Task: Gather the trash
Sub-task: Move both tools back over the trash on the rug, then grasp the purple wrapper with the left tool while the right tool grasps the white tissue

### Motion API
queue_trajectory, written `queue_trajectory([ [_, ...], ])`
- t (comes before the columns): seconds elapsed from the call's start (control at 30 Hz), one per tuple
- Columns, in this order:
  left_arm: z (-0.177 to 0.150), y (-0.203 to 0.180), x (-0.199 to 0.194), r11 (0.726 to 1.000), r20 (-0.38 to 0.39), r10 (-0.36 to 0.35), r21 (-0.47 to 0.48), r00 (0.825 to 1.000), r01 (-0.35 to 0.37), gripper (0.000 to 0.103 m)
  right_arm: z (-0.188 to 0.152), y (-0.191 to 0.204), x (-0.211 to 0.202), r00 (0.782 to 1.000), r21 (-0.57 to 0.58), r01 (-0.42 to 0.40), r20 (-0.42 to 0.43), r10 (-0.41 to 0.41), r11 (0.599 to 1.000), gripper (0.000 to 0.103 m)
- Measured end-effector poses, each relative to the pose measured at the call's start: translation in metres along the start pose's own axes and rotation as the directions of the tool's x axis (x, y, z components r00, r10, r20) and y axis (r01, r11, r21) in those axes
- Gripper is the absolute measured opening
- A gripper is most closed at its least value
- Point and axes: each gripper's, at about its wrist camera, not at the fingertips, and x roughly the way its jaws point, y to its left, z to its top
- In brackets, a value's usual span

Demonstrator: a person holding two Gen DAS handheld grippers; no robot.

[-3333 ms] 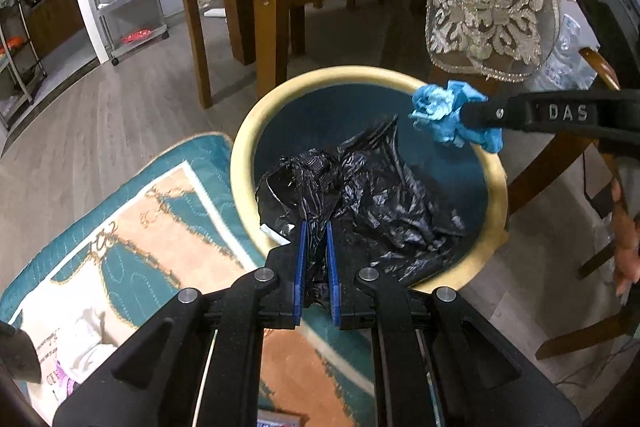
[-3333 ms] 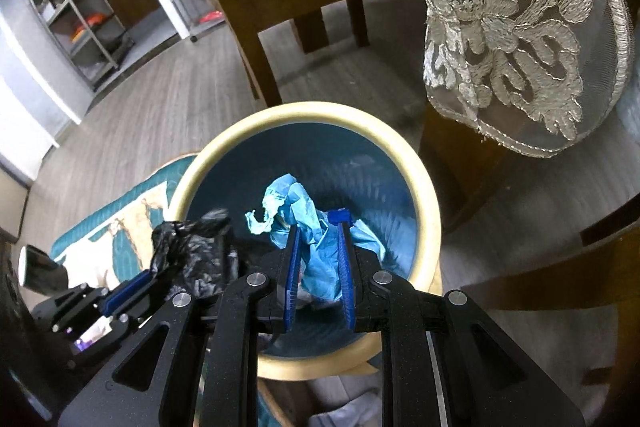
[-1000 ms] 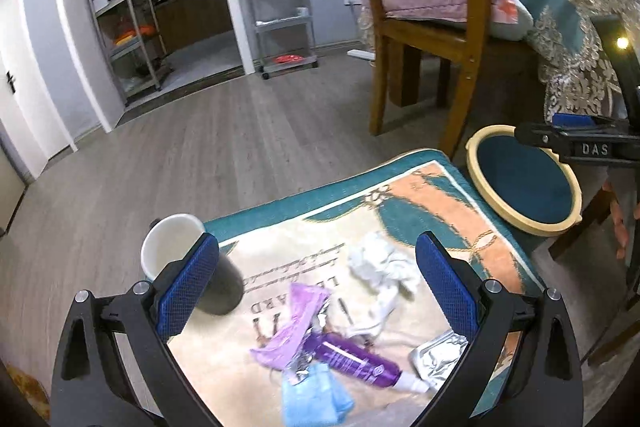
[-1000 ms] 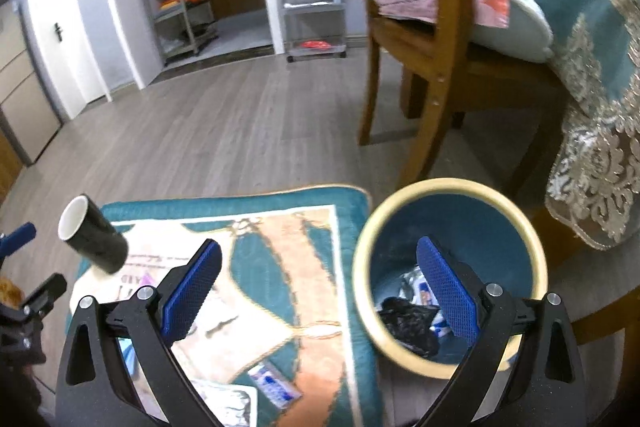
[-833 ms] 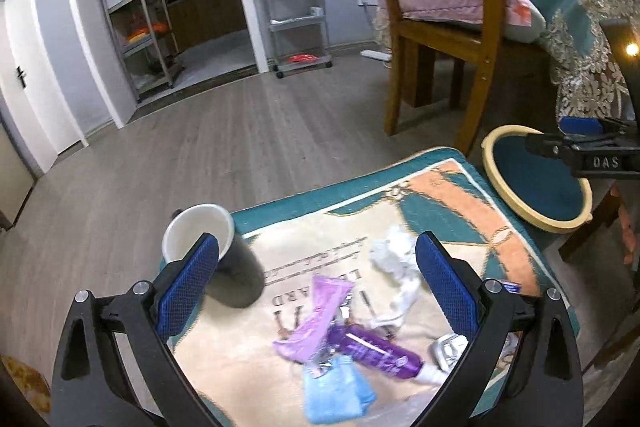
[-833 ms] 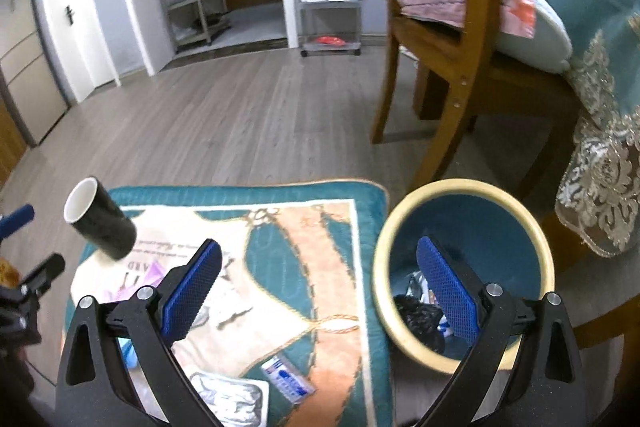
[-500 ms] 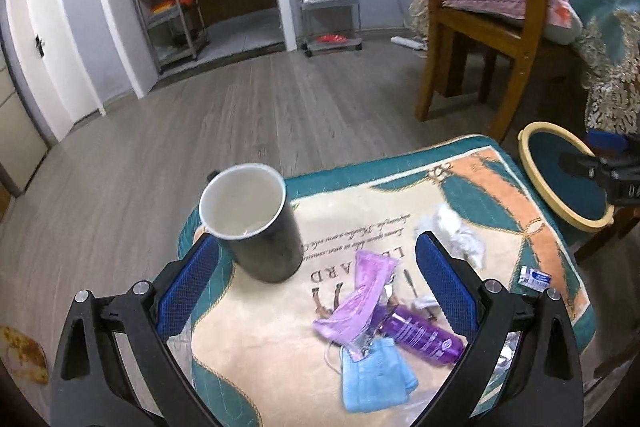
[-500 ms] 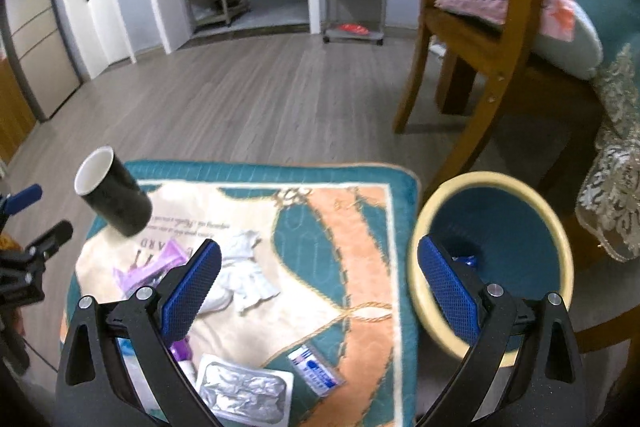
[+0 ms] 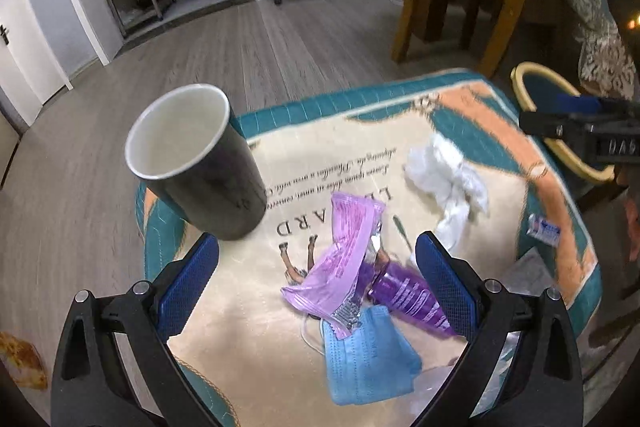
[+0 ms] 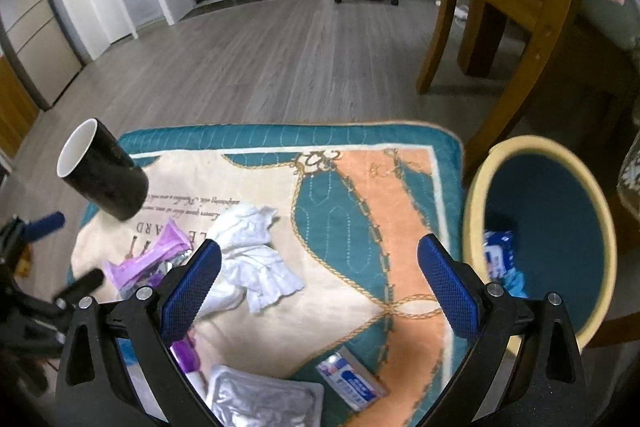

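A teal, cream and orange patterned rug (image 10: 360, 195) lies on grey wood-plank flooring (image 10: 280, 59), with a wooden chair (image 10: 520, 7) behind it. Just right of the rug stands a round bin with a cream rim and blue inside (image 10: 472, 211), holding blue wrappers (image 10: 496, 259). On the rug lie a crumpled white tissue (image 10: 252, 247), a black paper cup (image 9: 200, 163) at its left edge, a purple wrapper (image 9: 340, 259) and a blue face mask (image 9: 368, 355). The left gripper (image 9: 316, 283) and right gripper (image 10: 318, 283) are both spread wide, empty, over the rug.
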Motion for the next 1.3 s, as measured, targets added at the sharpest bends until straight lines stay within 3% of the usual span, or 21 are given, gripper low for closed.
queue_trajectory([
  [0.17, -0.005, -0.002, 0.021, 1.000, -0.067, -0.005, 0.011, 0.998, 0.006, 0.095, 0.000, 0.007, 0.021, 0.998, 0.030, -0.036, -0.041, 0.038, 0.999, 0.098],
  [0.53, -0.006, -0.008, 0.049, 0.999, -0.154, -0.020, 0.029, 0.988, 0.025, 0.075, 0.000, 0.038, 0.056, 0.987, -0.004, -0.113, -0.117, 0.112, 0.994, 0.095],
  [0.57, -0.005, -0.007, 0.050, 0.999, -0.157, -0.022, 0.026, 0.987, 0.026, 0.072, -0.001, 0.038, 0.059, 0.984, 0.000, -0.127, -0.126, 0.126, 0.992, 0.089],
  [0.7, -0.005, -0.007, 0.055, 0.998, -0.186, -0.049, 0.020, 0.981, 0.053, 0.046, -0.004, 0.035, 0.069, 0.965, 0.051, -0.191, -0.172, 0.197, 0.980, 0.039],
  [0.77, -0.005, -0.009, 0.055, 0.997, -0.189, -0.063, 0.028, 0.980, 0.069, 0.033, -0.003, 0.032, 0.067, 0.959, 0.076, -0.217, -0.170, 0.227, 0.973, 0.031],
  [0.83, -0.003, -0.010, 0.053, 0.997, -0.181, -0.067, 0.035, 0.981, 0.074, 0.021, -0.001, 0.030, 0.064, 0.957, 0.090, -0.233, -0.157, 0.244, 0.968, 0.026],
  [0.93, 0.003, -0.010, 0.041, 0.997, -0.138, -0.064, 0.042, 0.988, 0.070, 0.015, 0.004, 0.028, 0.055, 0.953, 0.103, -0.262, -0.130, 0.275, 0.959, 0.023],
  [1.3, 0.035, -0.017, -0.008, 0.995, 0.041, -0.089, 0.039, 0.995, 0.088, 0.014, 0.028, -0.001, -0.005, 0.953, 0.137, -0.304, 0.031, 0.303, 0.943, 0.023],
])
